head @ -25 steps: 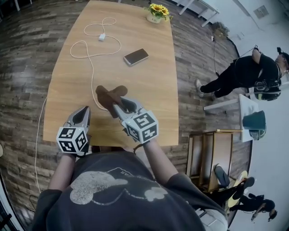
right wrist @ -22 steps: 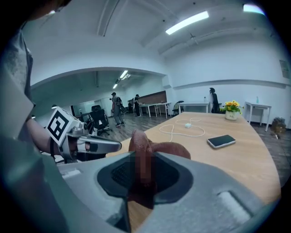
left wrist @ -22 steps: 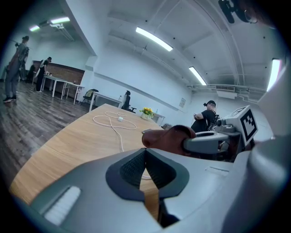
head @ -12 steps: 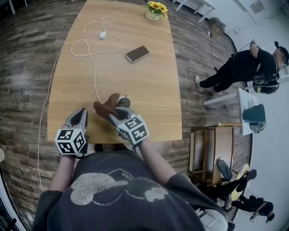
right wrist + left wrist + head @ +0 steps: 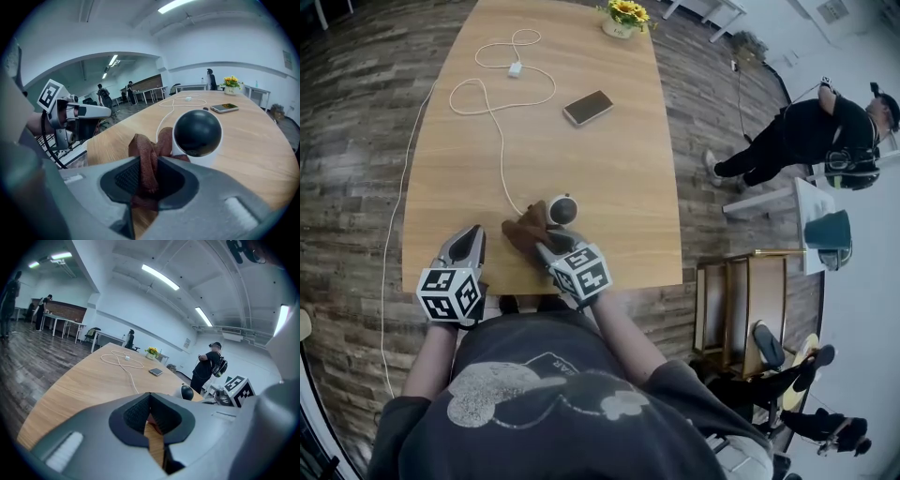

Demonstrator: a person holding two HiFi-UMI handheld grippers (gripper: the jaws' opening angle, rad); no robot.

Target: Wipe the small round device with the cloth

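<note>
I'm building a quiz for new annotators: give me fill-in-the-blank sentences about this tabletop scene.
The brown cloth is clamped by the hand-held gripper in the person's ____ hand.
The small round device has a white body and a ____ dome.
The left hand-held gripper is shut and holds ____.
Missing: right; black; nothing.

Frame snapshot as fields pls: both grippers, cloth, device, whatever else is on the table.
left gripper: shut, empty, at the near edge of the wooden table
right gripper: shut on the brown cloth
cloth: bunched up against the device's side
device: small round device, white body, black dome, upright on the table
other items: smartphone, white cable, sunflower pot at the far end
</note>
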